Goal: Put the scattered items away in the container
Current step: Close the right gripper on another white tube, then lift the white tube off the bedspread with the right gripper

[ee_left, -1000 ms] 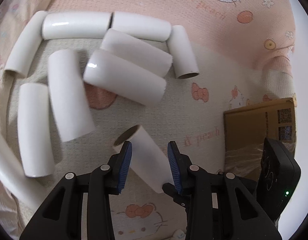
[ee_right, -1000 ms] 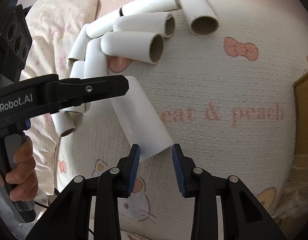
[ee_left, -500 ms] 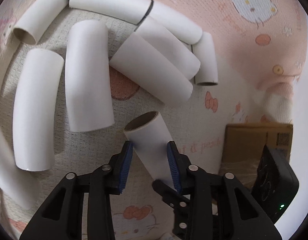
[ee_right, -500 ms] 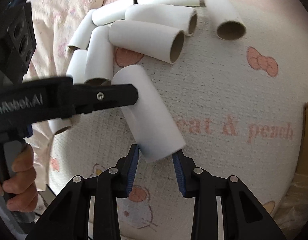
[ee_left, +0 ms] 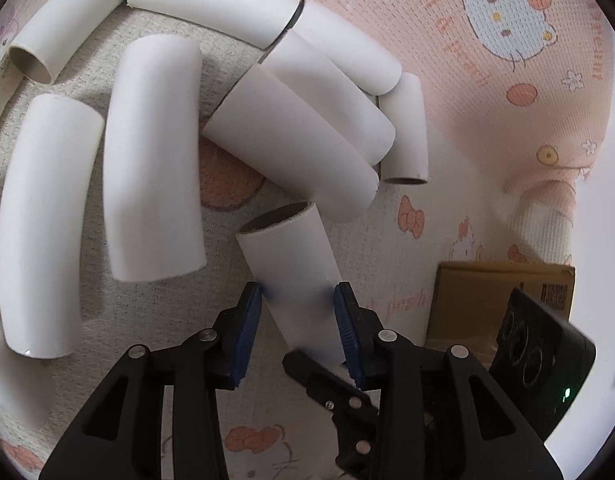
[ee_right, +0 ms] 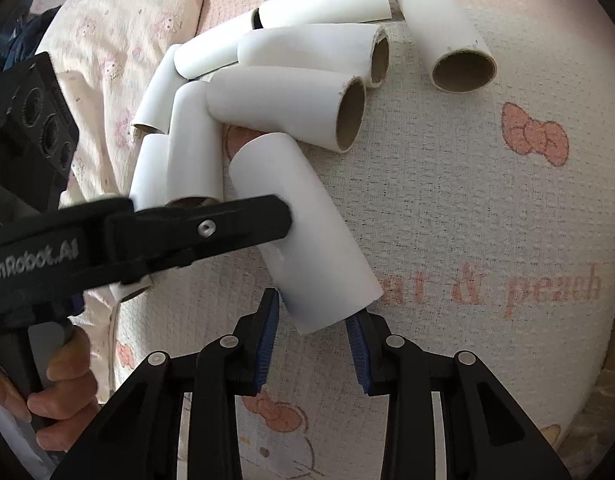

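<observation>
White cardboard tube lies on the cartoon-print blanket, just in front of a pile of similar tubes. Left gripper straddles it about midway along, blue pads on both sides; left pad looks just off the wall, right pad at it, so real pinch cannot be told. Right wrist view shows the same tube from the other end, left gripper's black finger crossing its middle. Right gripper sits at the tube's near end; jaws have just been closing, tube end between the tips, right tip touching the rim, left tip beside it with a slight gap. Firm grip not confirmed. Person's hand holds the left gripper's handle at lower left. Cardboard box, the container, stands at the right edge of the blanket, partly behind the right gripper's camera housing. No tubes visible in it.
</observation>
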`<state>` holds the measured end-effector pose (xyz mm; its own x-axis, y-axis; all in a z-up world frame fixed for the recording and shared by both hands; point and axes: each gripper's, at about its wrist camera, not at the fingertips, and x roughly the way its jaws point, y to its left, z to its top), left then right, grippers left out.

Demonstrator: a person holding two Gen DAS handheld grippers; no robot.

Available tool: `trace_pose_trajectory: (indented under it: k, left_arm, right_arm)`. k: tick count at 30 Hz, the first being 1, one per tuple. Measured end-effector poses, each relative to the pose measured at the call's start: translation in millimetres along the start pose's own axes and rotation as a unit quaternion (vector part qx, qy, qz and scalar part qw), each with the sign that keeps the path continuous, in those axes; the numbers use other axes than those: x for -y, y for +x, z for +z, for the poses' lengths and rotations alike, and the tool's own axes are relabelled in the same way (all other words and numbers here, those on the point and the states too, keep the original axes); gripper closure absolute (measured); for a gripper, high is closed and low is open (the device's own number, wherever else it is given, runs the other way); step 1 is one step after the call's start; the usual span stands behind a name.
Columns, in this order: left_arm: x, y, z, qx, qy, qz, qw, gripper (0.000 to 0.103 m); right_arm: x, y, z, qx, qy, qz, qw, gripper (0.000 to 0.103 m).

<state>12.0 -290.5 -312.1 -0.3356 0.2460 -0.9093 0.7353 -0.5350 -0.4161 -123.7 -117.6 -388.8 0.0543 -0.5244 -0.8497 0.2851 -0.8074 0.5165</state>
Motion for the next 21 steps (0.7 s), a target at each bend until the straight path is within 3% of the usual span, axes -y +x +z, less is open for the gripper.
trace_pose_trajectory:
  k: [7, 11, 15, 18, 21]
  left_arm:
    - [12.5, 2.8, -1.0, -0.004, -0.004, -0.010, 0.9999, 0.067]
    - [23.7, 6.5, -9.3, -0.016, 0.025, -0.007, 0.9995, 0.067]
    - [32.1, 12.7, -15.7, -0.030, 0.062, 0.010, 0.9976, 0.067]
    - [31.7, 12.3, -15.6, -0.028, 0.065, 0.004, 0.9975, 0.059]
    - [26.8, 8.4, -10.7, -0.016, 0.050, -0.003, 0.9986, 0.053]
  right_arm:
    - [13.5, -29.1, -20.3, 0.018, 0.002, 0.002, 1.000, 0.081]
    - [16.8, -41.8, -33.5, 0.020, 0.010, 0.008, 1.000, 0.081]
    - [24.9, -45.7, -53.9, 0.022, 0.025, -0.054, 0.998, 0.080]
    - [30.4, -51.3, -55.1, 0.033, 0.028, -0.072, 0.996, 0.075]
    - [32.2, -55.3, -51.5, 0.045, 0.024, -0.073, 0.996, 0.054]
